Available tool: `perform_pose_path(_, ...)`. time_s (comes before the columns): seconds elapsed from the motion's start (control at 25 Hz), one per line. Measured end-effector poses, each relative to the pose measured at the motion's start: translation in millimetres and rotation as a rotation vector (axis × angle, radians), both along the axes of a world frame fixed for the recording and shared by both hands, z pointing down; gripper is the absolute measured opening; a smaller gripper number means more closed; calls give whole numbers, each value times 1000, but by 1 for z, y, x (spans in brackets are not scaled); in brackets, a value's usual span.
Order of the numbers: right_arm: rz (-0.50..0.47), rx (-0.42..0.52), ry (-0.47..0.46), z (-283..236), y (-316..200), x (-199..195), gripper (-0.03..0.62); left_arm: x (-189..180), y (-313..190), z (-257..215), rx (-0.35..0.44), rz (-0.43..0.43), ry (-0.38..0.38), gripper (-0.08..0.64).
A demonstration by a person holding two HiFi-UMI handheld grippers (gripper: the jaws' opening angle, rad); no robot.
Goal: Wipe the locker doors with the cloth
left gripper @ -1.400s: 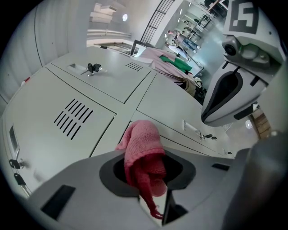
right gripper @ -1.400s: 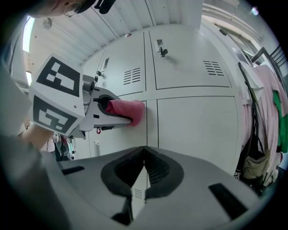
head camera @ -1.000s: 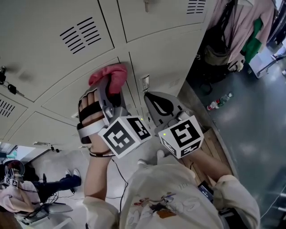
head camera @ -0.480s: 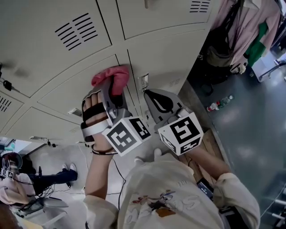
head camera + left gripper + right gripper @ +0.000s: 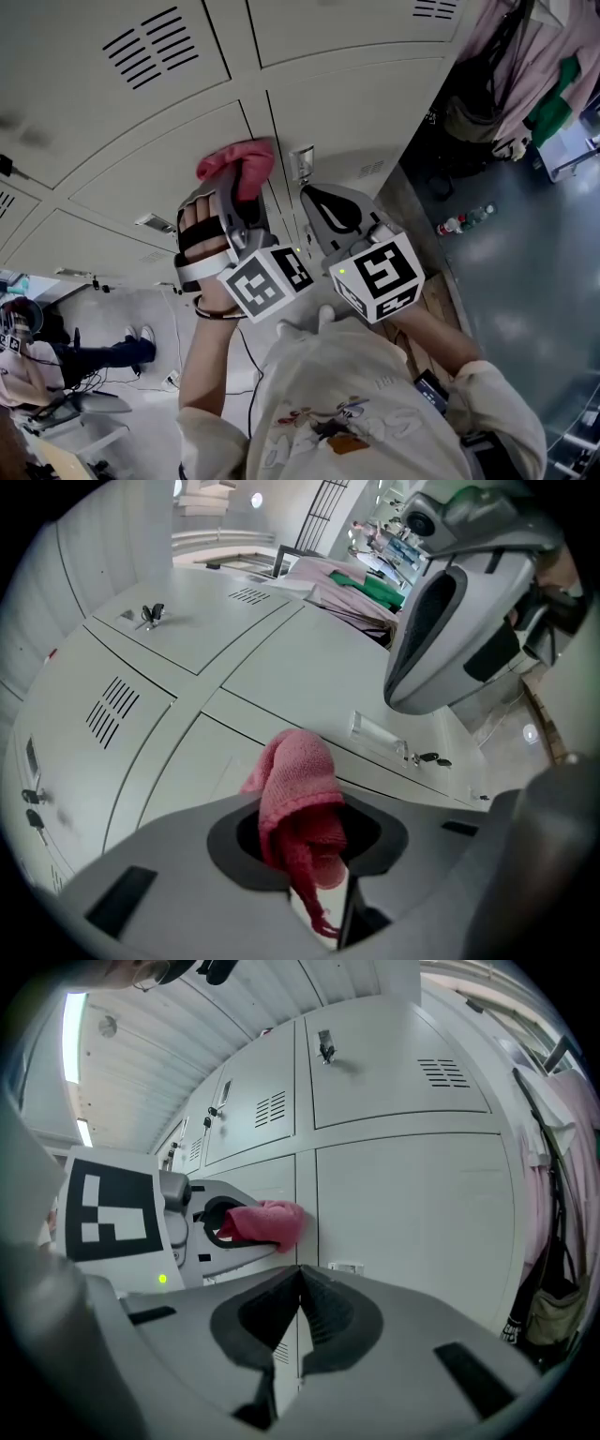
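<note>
Your left gripper (image 5: 314, 841) is shut tight on the pink cloth (image 5: 292, 780). The cloth bunches out past the jaws and lies against a locker door (image 5: 150, 178), close to the seam with the next door (image 5: 366, 112) on the right. Your right gripper (image 5: 300, 1283) is just to the right of the left one, jaws closed together with nothing between them, pointed at the lockers near a small label holder (image 5: 302, 161). Clothes (image 5: 530, 66) hang at the far right.

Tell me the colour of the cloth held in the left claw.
Pink. The cloth shows best in the left gripper view.
</note>
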State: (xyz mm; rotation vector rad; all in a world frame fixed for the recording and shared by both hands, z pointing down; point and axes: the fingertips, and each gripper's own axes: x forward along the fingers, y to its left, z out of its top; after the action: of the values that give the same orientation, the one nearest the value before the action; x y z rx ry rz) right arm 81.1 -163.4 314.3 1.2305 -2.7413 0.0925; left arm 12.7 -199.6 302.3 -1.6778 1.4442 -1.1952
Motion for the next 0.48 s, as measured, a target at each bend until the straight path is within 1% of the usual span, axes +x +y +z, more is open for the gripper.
perform_pose_path(0.16,-18,0,0,3,-2,1,2,0,-1,13,14,-10,3,110)
perform_pose_path(0.48,-46,3,0,6,-4,4,2,2,-1,40,13,-21,7,110)
